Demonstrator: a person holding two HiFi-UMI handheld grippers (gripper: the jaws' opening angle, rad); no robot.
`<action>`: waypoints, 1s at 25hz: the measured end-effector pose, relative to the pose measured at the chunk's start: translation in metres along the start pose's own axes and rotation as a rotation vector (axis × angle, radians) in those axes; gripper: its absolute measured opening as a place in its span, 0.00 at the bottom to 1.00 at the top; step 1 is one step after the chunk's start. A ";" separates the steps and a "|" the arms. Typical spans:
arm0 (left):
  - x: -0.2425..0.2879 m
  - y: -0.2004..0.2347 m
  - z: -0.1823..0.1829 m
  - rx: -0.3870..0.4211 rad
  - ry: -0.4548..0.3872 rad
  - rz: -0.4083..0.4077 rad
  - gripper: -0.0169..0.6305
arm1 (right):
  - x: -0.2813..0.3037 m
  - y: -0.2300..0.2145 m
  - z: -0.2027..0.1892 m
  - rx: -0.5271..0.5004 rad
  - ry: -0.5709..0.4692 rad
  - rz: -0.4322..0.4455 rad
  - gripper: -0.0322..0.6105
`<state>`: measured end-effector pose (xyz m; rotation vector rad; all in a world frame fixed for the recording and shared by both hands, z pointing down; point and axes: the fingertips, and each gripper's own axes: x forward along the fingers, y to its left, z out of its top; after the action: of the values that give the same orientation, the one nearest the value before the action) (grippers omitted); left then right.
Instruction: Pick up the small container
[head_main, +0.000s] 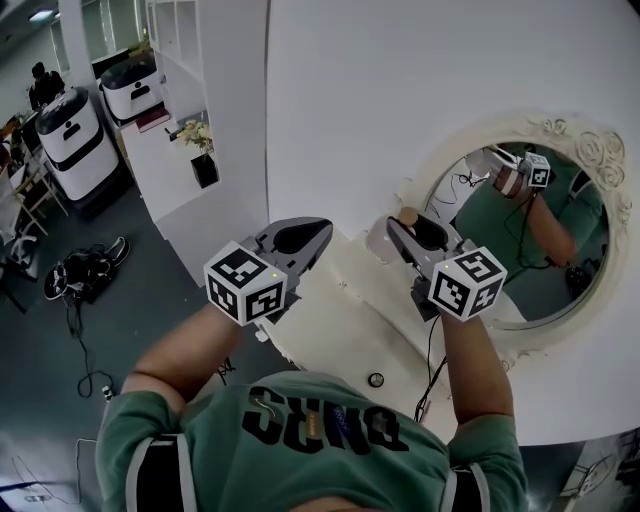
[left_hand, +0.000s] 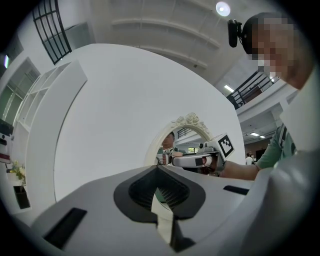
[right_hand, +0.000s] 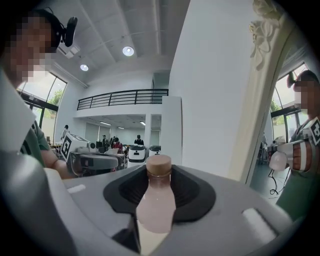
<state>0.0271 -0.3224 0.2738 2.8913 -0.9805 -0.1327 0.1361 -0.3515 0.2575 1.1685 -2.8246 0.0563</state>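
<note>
The small container is a pale pink bottle (right_hand: 156, 202) with a tan cap (head_main: 408, 215). It stands upright between the black pads of my right gripper (head_main: 416, 230), which is shut on it. In the right gripper view the bottle fills the middle of the jaws, with the cap above the pads. My left gripper (head_main: 304, 236) is held beside it at about the same height, and its pads (left_hand: 176, 192) meet with nothing between them. Each gripper shows in the other's view: the right gripper (left_hand: 199, 160) and the left gripper (right_hand: 95, 161). Both are raised above the white dresser top (head_main: 335, 325).
An oval mirror (head_main: 545, 290) in an ornate white frame hangs on the white wall just right of the grippers and reflects the person. The dresser has a round knob (head_main: 376, 379). Far left stand white service robots (head_main: 75, 140), a flower vase (head_main: 202, 150) and cables on the floor (head_main: 85, 275).
</note>
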 end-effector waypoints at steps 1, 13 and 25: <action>0.000 -0.001 0.004 0.006 0.001 -0.001 0.02 | 0.000 0.000 0.005 -0.004 -0.002 0.003 0.28; 0.009 0.001 0.052 -0.045 -0.006 -0.041 0.02 | -0.003 -0.003 0.063 -0.026 -0.029 0.023 0.28; 0.012 -0.006 0.077 -0.010 -0.008 -0.060 0.02 | -0.007 -0.008 0.092 -0.030 -0.046 0.016 0.28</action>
<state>0.0322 -0.3292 0.1958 2.9142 -0.8922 -0.1524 0.1413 -0.3583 0.1653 1.1550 -2.8639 -0.0125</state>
